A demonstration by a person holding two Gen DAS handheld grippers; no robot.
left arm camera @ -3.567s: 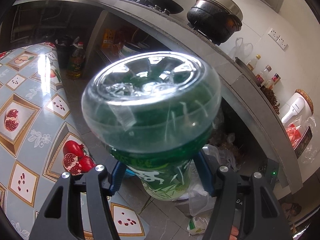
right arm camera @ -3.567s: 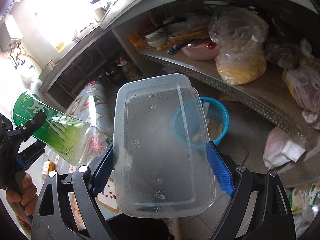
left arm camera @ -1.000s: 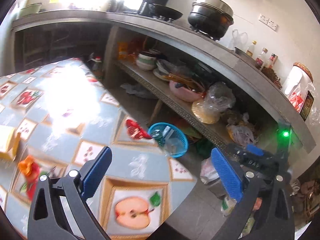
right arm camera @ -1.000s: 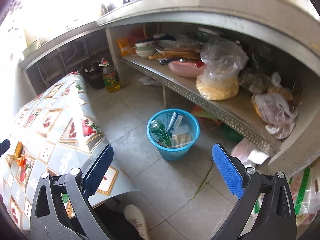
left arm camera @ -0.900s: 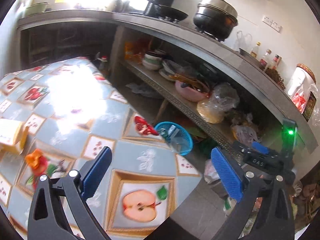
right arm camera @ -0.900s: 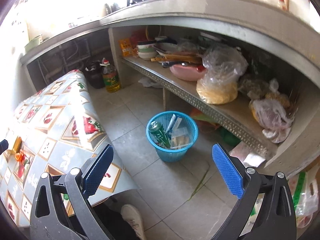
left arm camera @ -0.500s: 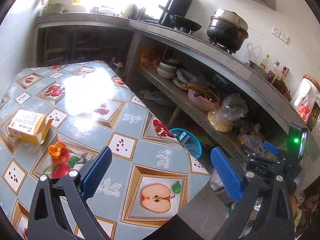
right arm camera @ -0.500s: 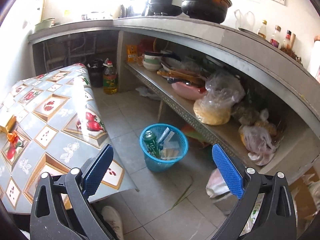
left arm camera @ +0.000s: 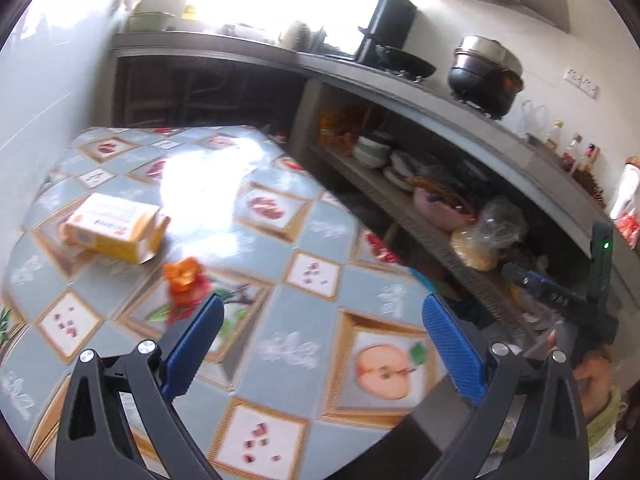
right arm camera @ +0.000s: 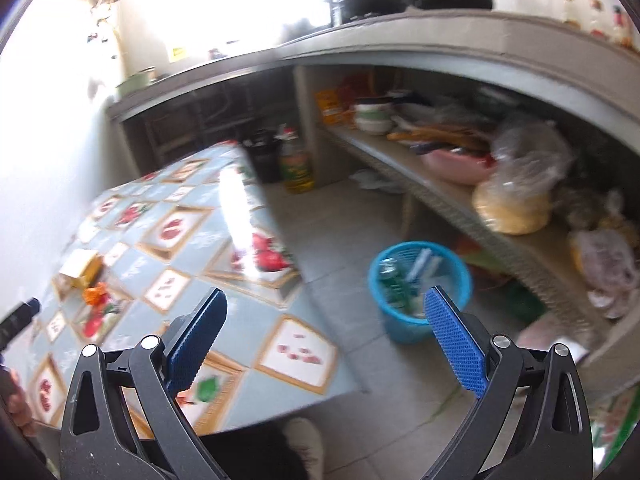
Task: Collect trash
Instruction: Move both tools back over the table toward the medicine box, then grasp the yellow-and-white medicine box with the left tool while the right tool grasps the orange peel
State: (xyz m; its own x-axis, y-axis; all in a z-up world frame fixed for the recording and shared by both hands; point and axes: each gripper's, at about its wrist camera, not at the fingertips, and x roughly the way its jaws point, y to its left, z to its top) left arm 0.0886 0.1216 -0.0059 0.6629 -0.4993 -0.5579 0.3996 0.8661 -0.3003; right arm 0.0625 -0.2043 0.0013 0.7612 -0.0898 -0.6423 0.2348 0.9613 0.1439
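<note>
My left gripper (left arm camera: 320,344) is open and empty above the table (left arm camera: 280,248) with the fruit-pattern cloth. A yellow carton (left arm camera: 114,226) lies on the table at the left, and a small orange scrap (left arm camera: 182,272) lies just right of it. My right gripper (right arm camera: 324,332) is open and empty over the table's edge. The blue trash basket (right arm camera: 420,284) stands on the floor beyond it, holding a green bottle (right arm camera: 394,282) and clear plastic. The carton (right arm camera: 82,266) and orange scrap (right arm camera: 95,293) also show in the right wrist view, far left.
A concrete counter with a black pot (left arm camera: 486,76) runs along the right. Its lower shelf (right arm camera: 460,208) holds bowls, a pink basin and plastic bags. An oil bottle (right arm camera: 294,166) stands on the floor beyond the table. My shoe (right arm camera: 304,444) is at the bottom edge.
Both grippers have let go of the bottle and the clear container, which now lie in the basket. Both have swung left, back toward the table; the carton and orange scrap are closer.
</note>
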